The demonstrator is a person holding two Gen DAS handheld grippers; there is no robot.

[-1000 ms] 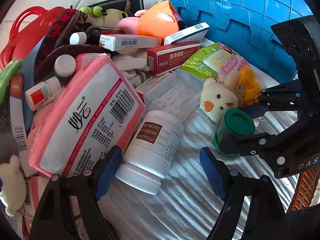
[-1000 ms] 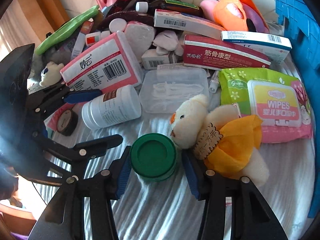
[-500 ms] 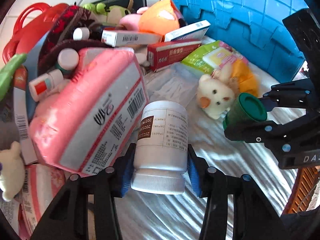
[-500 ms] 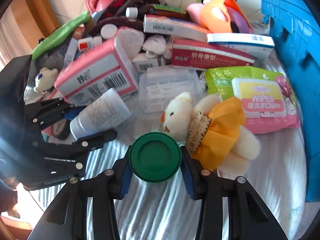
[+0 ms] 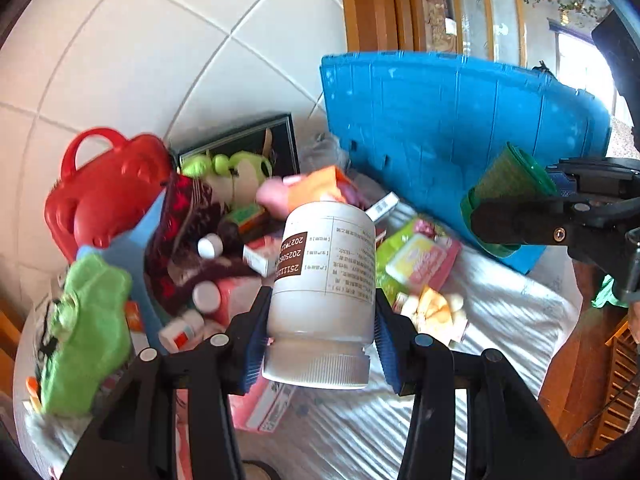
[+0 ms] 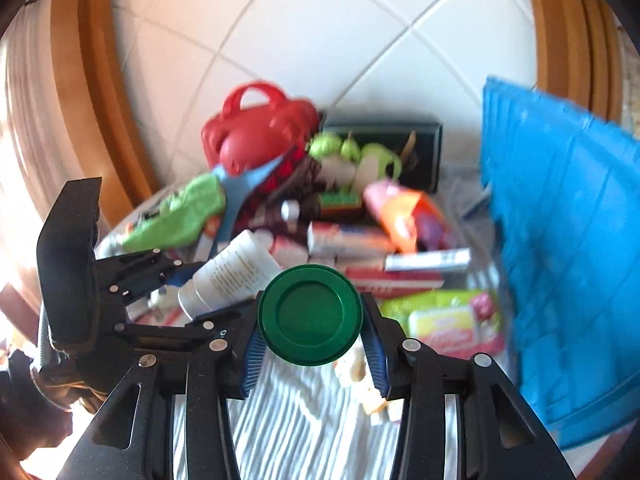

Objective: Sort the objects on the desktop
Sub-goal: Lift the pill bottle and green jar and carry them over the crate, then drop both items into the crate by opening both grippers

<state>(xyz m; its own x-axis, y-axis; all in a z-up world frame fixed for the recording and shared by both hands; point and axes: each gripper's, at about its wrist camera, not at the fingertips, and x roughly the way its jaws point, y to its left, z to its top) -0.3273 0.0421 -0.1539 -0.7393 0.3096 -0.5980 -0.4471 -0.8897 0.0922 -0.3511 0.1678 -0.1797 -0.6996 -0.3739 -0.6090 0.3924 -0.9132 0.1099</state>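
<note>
- The white bottle (image 5: pixel 326 296) is sitting between the blue pads of the left gripper (image 5: pixel 320 344), pinched on both sides, cap end toward the camera and label text upside down; it is hanging above the pile, off the cloth.
- The green jar (image 6: pixel 310 314) is being squeezed at its lid by the right gripper (image 6: pixel 312 354), lid facing the camera, also raised above the striped cloth (image 6: pixel 300 420).
- In the left wrist view the green jar is showing tilted in front of the blue crate (image 5: pixel 460 132).
- The blue crate is standing at the right edge of the cloth; its inside is not showing.
- Below the grippers, boxes, a wipes pack (image 5: pixel 416 258), a small plush toy (image 5: pixel 434 312) and small bottles are lying heaped on the cloth.
- A red case (image 5: pixel 106 196) is leaning at the back of the pile, its contents hidden.
</note>
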